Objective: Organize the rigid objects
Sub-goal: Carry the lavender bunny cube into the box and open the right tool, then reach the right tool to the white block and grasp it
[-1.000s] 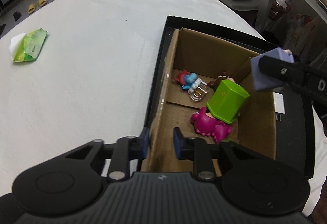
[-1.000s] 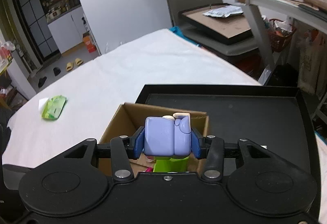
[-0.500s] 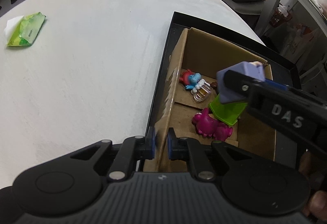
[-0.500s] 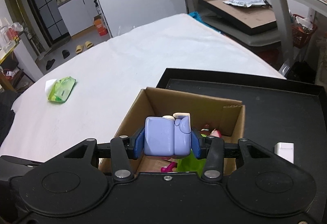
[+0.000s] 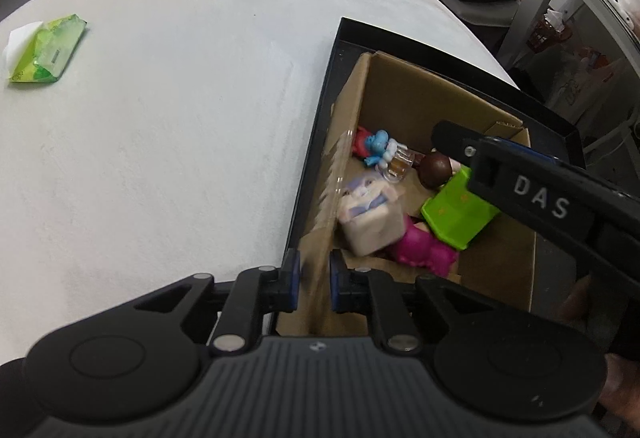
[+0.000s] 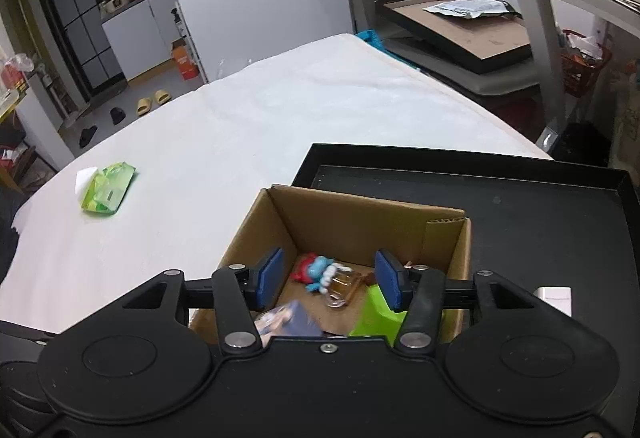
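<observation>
Even, diffuse indoor light fell across the white tabletop (image 5: 168, 110), casting only soft shadows inside the cardboard box (image 5: 420, 98). Strong fisheye distortion curved the far edges in both wrist views. A pale block toy (image 5: 370, 216) appeared motion-blurred; the black grippers nearest the lenses stayed dark, without glare.

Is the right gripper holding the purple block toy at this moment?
No. The right gripper is open with nothing between its pads, and the purple block toy sits inside the cardboard box.

Crowded cardboard box (image 6: 362, 220) floor — open tablecloth (image 5: 160, 118) leftward.
</observation>
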`<move>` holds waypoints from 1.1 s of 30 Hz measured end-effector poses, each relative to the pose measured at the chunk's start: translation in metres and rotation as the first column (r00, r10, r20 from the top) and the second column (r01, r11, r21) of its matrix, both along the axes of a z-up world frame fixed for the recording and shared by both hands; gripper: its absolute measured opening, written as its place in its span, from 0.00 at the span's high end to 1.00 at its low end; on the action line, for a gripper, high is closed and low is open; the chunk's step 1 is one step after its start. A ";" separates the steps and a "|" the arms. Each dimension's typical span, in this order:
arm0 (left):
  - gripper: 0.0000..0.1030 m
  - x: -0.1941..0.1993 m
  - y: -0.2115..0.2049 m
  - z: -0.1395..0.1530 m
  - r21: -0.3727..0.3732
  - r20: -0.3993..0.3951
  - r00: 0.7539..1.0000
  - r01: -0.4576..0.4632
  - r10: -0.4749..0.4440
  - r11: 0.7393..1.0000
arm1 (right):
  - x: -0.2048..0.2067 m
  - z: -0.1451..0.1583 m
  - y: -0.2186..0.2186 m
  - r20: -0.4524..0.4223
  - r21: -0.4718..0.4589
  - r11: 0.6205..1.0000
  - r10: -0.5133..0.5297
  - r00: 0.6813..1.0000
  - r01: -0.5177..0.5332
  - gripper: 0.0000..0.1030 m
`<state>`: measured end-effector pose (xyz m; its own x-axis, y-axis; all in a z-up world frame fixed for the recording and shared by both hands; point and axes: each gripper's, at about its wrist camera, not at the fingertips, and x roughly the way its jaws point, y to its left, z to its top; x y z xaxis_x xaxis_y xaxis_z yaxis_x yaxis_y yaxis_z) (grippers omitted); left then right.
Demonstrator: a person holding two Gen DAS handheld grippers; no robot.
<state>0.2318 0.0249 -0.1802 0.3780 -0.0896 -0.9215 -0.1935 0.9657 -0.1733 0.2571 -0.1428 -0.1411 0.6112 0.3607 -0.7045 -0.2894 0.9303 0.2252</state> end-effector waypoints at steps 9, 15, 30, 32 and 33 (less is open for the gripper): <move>0.85 -0.002 -0.007 0.008 0.059 0.001 1.000 0.008 -0.009 0.998 | -0.001 0.011 -0.022 0.043 0.008 0.996 -0.090 0.995 0.090 0.42; 0.73 0.000 -0.014 0.007 0.116 -0.017 1.000 -0.008 0.010 0.993 | 0.003 0.007 -0.043 0.030 -0.007 0.986 -0.165 0.986 0.166 0.41; 0.59 0.009 -0.026 0.003 0.227 -0.051 0.998 -0.028 0.041 0.973 | 0.004 -0.009 -0.085 0.001 -0.032 0.957 -0.289 0.957 0.289 0.33; 0.59 0.010 -0.028 0.003 0.239 -0.056 0.997 -0.031 0.046 0.971 | 0.003 -0.016 -0.090 -0.012 -0.047 0.950 -0.310 0.951 0.309 0.33; 0.59 0.011 -0.028 0.003 0.243 -0.058 0.997 -0.034 0.050 0.969 | 0.002 -0.019 -0.093 -0.017 -0.054 0.947 -0.318 0.948 0.316 0.33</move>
